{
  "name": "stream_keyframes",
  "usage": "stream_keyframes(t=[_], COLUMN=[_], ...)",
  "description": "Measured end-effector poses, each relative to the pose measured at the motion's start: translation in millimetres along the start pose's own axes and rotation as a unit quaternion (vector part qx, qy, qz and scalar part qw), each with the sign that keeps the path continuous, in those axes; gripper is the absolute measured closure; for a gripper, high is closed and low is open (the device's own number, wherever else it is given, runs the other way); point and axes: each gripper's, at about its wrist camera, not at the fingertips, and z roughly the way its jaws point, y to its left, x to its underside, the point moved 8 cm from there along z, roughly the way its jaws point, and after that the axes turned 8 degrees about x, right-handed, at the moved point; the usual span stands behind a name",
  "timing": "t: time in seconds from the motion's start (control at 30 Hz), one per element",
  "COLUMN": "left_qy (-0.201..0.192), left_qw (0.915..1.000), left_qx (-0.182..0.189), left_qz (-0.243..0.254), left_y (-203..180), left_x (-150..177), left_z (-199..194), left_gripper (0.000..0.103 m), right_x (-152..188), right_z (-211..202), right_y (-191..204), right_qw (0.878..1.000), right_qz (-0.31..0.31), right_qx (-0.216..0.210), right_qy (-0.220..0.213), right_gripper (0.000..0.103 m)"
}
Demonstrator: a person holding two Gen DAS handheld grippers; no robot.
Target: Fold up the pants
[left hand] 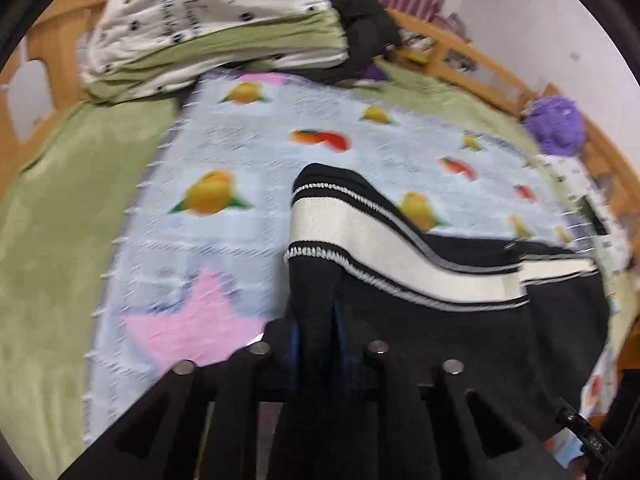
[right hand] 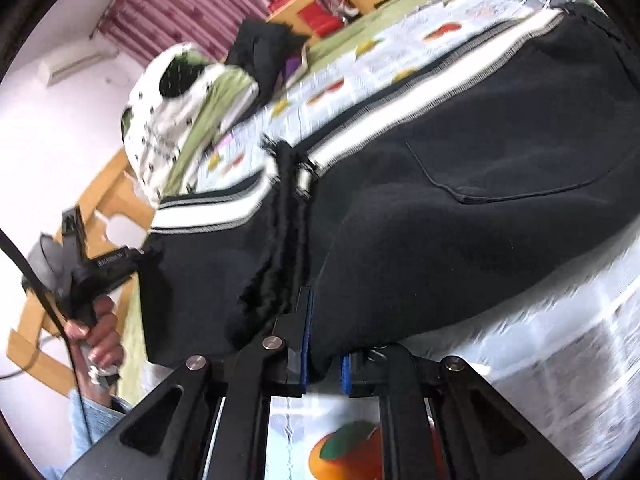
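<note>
Black pants (left hand: 440,320) with a white-striped waistband (left hand: 360,236) hang lifted above the bed. In the left wrist view my left gripper (left hand: 316,332) is shut on a bunched fold of the black fabric just below the waistband. In the right wrist view the pants (right hand: 440,240) spread wide, with a back pocket (right hand: 500,168) showing. My right gripper (right hand: 325,360) is shut on their lower black edge, the cloth caught between the blue pads (right hand: 307,340). The left gripper (right hand: 146,252) shows at the left, held by a hand (right hand: 100,340), pinching the waistband's end.
A light blue fruit-print blanket (left hand: 240,248) covers the bed over a green sheet (left hand: 48,280). Folded bedding (left hand: 208,28) and dark clothes (left hand: 368,32) are piled at the far end. A wooden bed rail (left hand: 500,76) and a purple plush (left hand: 556,124) line the right side.
</note>
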Motion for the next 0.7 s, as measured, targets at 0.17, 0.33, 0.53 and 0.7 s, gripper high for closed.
stream_keyframes(t=[0.17, 0.33, 0.53, 0.7], left_qy=[0.003, -0.003, 0.002, -0.014], left_qw=[0.9979, 0.9989, 0.9978, 0.9970], left_qx=[-0.061, -0.029, -0.022, 0.049], left_qz=[0.022, 0.038, 0.062, 0.058], left_y=[1.9, -36.8, -91.2, -140.9], left_x=[25.3, 65.9, 113.6, 106.1], left_z=[-13.0, -23.6, 2.4, -6.7], left_gripper=[0.060, 0.043, 0.041, 0.041], right_x=[26.8, 16.1, -29.2, -87.2], right_z=[-7.2, -60.2, -100.5, -107.1], right_y=[-12.2, -47.0, -138.9, -210.3], right_qw=[0.997, 0.997, 0.994, 0.987], right_qz=[-0.058, -0.073, 0.009, 0.082], right_qx=[0.034, 0.039, 0.094, 0.100], right_qy=[0.029, 0.003, -0.058, -0.099], right_gripper=[0.081, 0.071, 0.065, 0.062])
